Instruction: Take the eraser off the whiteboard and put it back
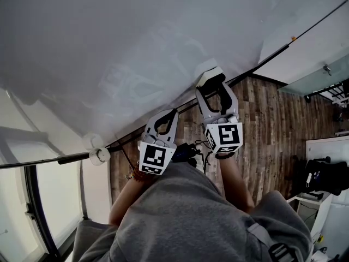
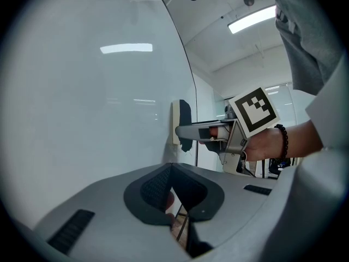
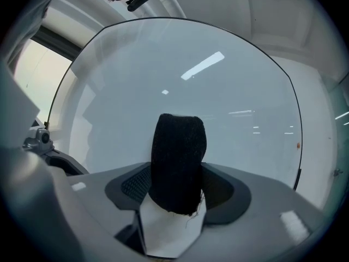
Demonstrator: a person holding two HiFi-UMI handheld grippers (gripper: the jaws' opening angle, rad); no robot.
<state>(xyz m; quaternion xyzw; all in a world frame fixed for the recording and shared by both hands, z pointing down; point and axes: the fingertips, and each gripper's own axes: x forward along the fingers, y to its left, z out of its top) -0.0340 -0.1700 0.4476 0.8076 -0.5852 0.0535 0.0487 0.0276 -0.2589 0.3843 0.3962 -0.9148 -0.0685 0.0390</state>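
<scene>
The eraser (image 3: 177,162), black felt on a white body, stands against the whiteboard (image 3: 218,102) between the jaws of my right gripper (image 3: 180,174). Mesh pad surface shows on either side of it, so the jaws stand wide and open around it. In the head view the right gripper (image 1: 210,76) points at the board's lower edge with the eraser (image 1: 204,67) at its tip. The left gripper view shows the eraser (image 2: 180,123) on the board between the right gripper's fingers (image 2: 191,131). My left gripper (image 2: 170,167) is shut and empty, held short of the board (image 1: 173,112).
The whiteboard's black frame (image 1: 262,64) runs along its lower edge, with a white round fitting (image 1: 99,156) at its left end. A wooden floor (image 1: 272,119) lies below. A window (image 1: 52,195) is at the left; dark bags and white furniture (image 1: 327,176) stand at the right.
</scene>
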